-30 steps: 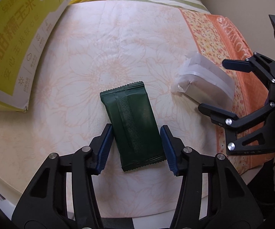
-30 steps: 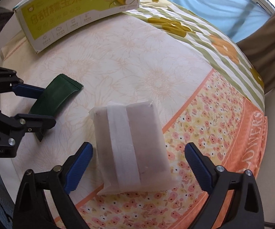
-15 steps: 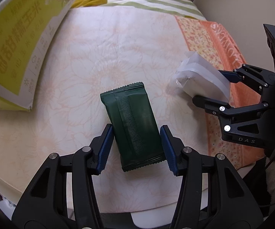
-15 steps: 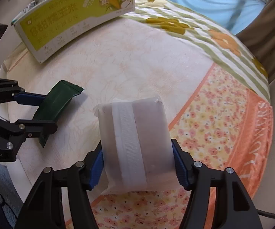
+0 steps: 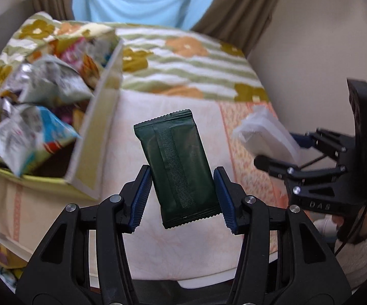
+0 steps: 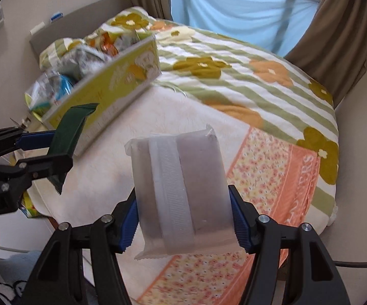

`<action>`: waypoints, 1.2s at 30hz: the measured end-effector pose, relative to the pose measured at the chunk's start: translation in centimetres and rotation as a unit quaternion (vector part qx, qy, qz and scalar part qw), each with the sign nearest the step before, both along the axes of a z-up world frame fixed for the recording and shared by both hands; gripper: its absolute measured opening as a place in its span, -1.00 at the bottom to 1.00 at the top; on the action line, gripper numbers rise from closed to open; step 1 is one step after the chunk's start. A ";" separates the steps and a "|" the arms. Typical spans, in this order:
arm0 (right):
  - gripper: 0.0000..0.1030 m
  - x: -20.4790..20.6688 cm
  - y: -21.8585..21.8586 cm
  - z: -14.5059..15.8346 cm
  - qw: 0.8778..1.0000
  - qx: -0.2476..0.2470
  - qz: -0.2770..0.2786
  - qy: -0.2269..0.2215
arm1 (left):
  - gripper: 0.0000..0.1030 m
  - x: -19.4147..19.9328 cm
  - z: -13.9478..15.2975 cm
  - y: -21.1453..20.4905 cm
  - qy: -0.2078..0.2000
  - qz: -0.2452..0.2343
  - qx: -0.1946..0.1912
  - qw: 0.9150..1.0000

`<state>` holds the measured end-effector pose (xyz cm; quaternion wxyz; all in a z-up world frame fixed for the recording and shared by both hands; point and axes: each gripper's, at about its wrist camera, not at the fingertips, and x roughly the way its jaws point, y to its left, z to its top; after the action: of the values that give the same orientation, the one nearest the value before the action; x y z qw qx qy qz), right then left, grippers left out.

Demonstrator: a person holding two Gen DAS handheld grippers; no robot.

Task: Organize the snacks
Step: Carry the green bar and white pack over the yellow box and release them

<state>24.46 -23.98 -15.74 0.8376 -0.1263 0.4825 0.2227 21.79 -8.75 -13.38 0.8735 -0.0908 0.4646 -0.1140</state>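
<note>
The work surface is a bed (image 6: 234, 96) covered by a quilt with three zones: olive-and-white stripes with mustard and orange flowers at the far end, a pale cream floral panel in the middle, and an orange border printed with small blossoms and lettering at the near right. Behind the bed hang brown curtains (image 6: 343, 25) flanking a light blue sheer (image 6: 234, 7); plain beige walls close both sides. A yellow-green cardboard box (image 6: 112, 91) sits on the cream panel at the left, open at the top and filled with crinkled snack bags (image 5: 43, 101) in silver, blue and orange. The left gripper (image 5: 181, 195) is clamped on a dark green snack packet (image 5: 178, 167) — flat, rectangular, with serrated ends and a ribbed seam running lengthwise — held clear above the quilt, just right of the box wall. The right gripper (image 6: 183, 216) grasps a translucent white packet (image 6: 181, 190) by its long edges; a white ribbed seam runs down its middle and the contents show as a dull greyish mass. This packet is also held off the quilt, above the boundary between the cream panel and the orange border. A pale sleeve (image 5: 361, 254) appears behind the right gripper.
</note>
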 end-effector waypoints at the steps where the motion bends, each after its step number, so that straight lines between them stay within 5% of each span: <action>1: 0.15 -0.2 0.5 0.8 1.000 0.003 0.003 -0.007 | -0.09 0.0 1.1 1.1 -0.011 0.010 -0.004 1.000; 8: 0.15 -0.1 7.3 6.0 0.998 0.023 0.033 -0.050 | -0.09 1.0 5.4 8.9 -0.049 0.050 -0.007 0.997; 14: 0.15 1.2 14.8 7.8 0.997 0.050 0.028 -0.060 | -0.09 3.6 6.2 16.4 -0.048 0.045 0.007 0.998; 27: 0.15 2.8 23.9 6.2 0.990 0.090 -0.108 -0.010 | -0.08 8.8 1.4 25.9 0.015 -0.060 0.057 0.996; 28: 0.16 2.7 24.2 5.9 0.988 0.090 -0.122 -0.007 | -0.04 8.9 1.0 25.9 0.018 -0.072 0.060 0.995; 29: 0.15 2.7 24.1 5.7 0.987 0.090 -0.131 -0.004 | 0.21 9.0 0.7 25.8 0.020 -0.082 0.064 0.994; 30: 0.15 2.5 24.3 5.5 0.986 0.090 -0.140 -0.001 | 0.47 9.0 0.3 25.8 0.021 -0.088 0.071 0.993; 31: 0.15 2.5 24.3 5.2 0.985 0.091 -0.149 0.001 | 0.94 9.0 0.1 25.9 0.021 -0.090 0.078 0.993; 36: 0.15 2.2 23.8 4.5 0.979 0.093 -0.180 0.012 | 0.99 7.8 0.2 27.8 0.008 -0.064 0.065 0.996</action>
<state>26.70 -0.22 -11.26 0.8660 0.0439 0.4850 0.1136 29.56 19.04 -13.15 0.8646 -0.0046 0.4828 -0.1388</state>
